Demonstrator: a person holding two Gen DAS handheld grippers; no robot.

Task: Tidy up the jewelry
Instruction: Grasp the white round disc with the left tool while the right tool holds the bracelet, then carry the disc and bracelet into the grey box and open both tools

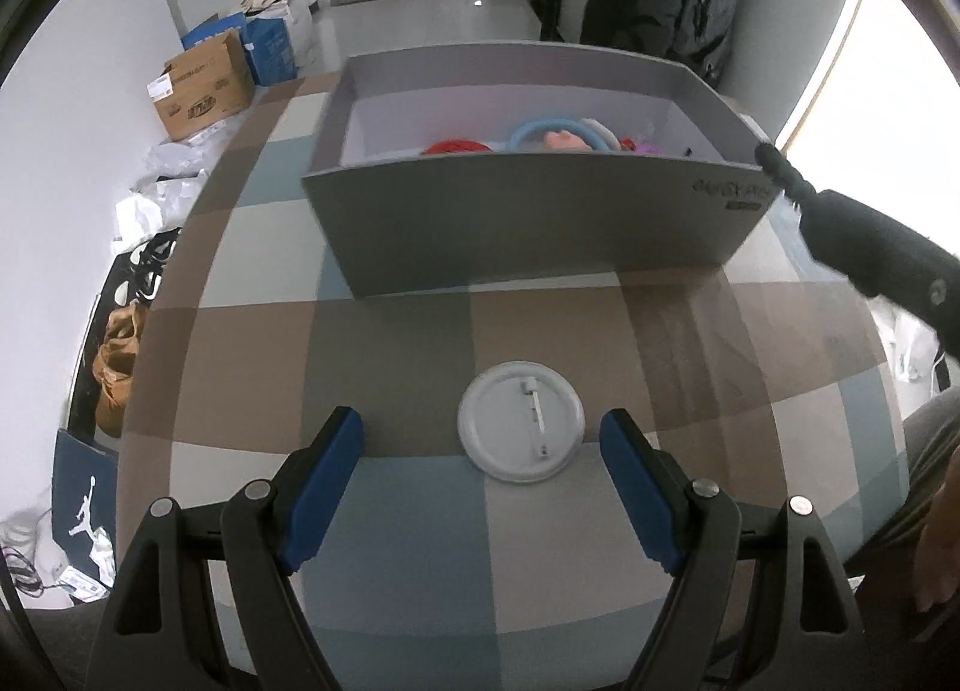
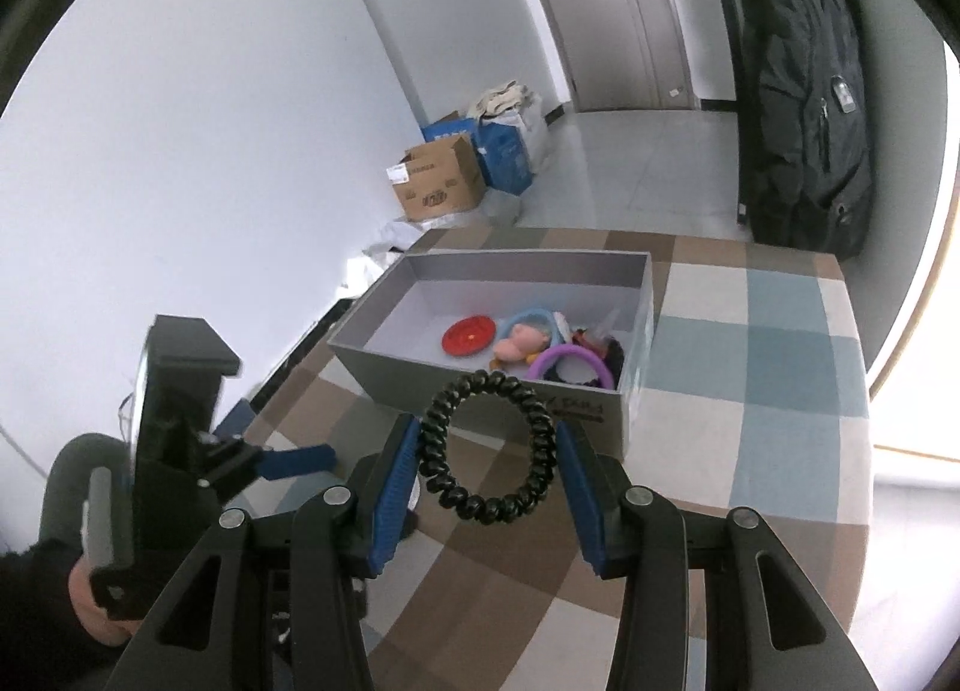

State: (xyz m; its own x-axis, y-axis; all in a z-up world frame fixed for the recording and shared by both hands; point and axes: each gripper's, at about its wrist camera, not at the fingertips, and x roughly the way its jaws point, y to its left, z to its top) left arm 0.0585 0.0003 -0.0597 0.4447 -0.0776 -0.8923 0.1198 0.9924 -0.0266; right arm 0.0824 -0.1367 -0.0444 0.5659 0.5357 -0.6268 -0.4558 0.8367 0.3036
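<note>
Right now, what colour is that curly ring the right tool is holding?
Black; the curly ring shows best in the right wrist view.

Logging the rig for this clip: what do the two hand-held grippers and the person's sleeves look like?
Both are alike: the left hand-held gripper and right hand-held gripper have black plastic linkage arms with round silver pivot pins and flat blue pads on the fingers. Seen from the right wrist, the left one carries a boxy black housing on top. A dark sleeve covers the arm holding it.

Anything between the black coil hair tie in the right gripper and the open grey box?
Nothing visible. The right gripper holds the coil hair tie just short of the grey box, whose open top is uncovered; only its near wall must be cleared.
</note>
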